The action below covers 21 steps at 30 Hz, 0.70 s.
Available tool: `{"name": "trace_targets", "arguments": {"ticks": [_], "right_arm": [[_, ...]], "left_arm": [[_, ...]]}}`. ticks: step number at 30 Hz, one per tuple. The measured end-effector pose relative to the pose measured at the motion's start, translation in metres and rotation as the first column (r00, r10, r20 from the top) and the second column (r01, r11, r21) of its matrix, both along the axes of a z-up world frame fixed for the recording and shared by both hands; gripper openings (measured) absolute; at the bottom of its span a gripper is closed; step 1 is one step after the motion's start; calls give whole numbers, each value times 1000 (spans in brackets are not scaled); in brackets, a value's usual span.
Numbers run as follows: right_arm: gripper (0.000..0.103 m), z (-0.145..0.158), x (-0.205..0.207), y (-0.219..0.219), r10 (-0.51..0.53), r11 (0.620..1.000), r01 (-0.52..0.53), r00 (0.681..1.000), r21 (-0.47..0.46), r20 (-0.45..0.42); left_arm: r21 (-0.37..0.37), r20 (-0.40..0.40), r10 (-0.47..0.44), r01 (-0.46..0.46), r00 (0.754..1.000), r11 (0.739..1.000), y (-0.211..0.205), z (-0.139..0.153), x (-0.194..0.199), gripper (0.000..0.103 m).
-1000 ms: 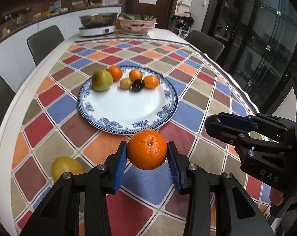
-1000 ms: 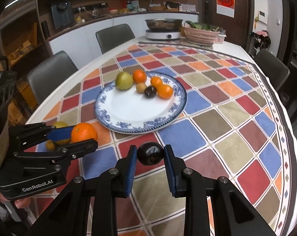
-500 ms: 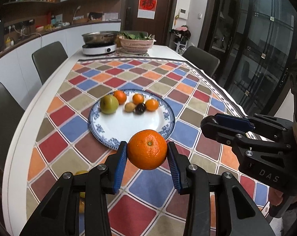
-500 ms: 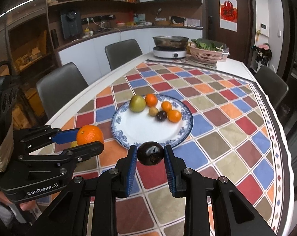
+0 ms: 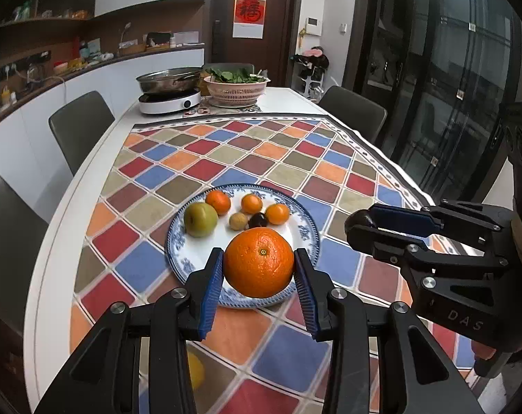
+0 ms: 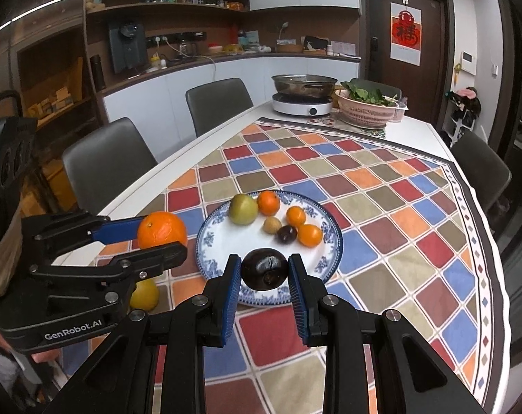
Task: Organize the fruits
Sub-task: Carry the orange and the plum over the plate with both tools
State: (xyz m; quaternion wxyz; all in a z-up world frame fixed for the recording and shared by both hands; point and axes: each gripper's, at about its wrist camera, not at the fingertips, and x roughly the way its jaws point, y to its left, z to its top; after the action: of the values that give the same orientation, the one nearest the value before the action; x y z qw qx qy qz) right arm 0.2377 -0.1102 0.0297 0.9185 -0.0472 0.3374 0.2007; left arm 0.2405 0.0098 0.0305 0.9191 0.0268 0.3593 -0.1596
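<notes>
My left gripper [image 5: 259,288] is shut on a large orange [image 5: 259,262] and holds it in the air in front of a blue-and-white plate [image 5: 178,241]. My right gripper [image 6: 264,288] is shut on a dark purple fruit [image 6: 264,268], also held above the table near the plate [image 6: 209,241]. The plate holds a green apple [image 5: 200,219], three small oranges, a tan fruit and a dark fruit. A yellow fruit [image 6: 144,295] lies on the cloth left of the plate. The left gripper with its orange [image 6: 162,229] shows in the right wrist view.
A checked tablecloth [image 5: 285,158] covers a white table. At the far end stand an induction cooker with a pan [image 5: 169,98] and a pink basket of greens [image 5: 237,89]. Grey chairs [image 5: 79,124] line both sides.
Both grippers have risen and tilted up with their fruits; the plate looks smaller and farther, and more of the room shows. The grips have not changed.
</notes>
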Motion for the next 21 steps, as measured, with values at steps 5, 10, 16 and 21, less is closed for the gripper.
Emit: {"name": "trace_targets", "arguments": {"ticks": [5,10,16,21], "right_arm": [[29,-5,18,3,-4,1000,4,1000,-6,-15],[29,-18,40,3,-14,1000,14,999,-8,-52],[29,-39,71,4,-23,1000,21,994,-18,-107],[29,-58,93,5,-29,999,24,988,-31,-151]], "left_arm": [[32,-16,-26,26,1000,999,-1,-5,22,40],[56,-46,-53,56,998,997,-1,-17,45,40],[76,-96,-72,79,993,994,-1,-34,75,40],[98,-143,-85,99,986,990,-2,-51,96,40]]}}
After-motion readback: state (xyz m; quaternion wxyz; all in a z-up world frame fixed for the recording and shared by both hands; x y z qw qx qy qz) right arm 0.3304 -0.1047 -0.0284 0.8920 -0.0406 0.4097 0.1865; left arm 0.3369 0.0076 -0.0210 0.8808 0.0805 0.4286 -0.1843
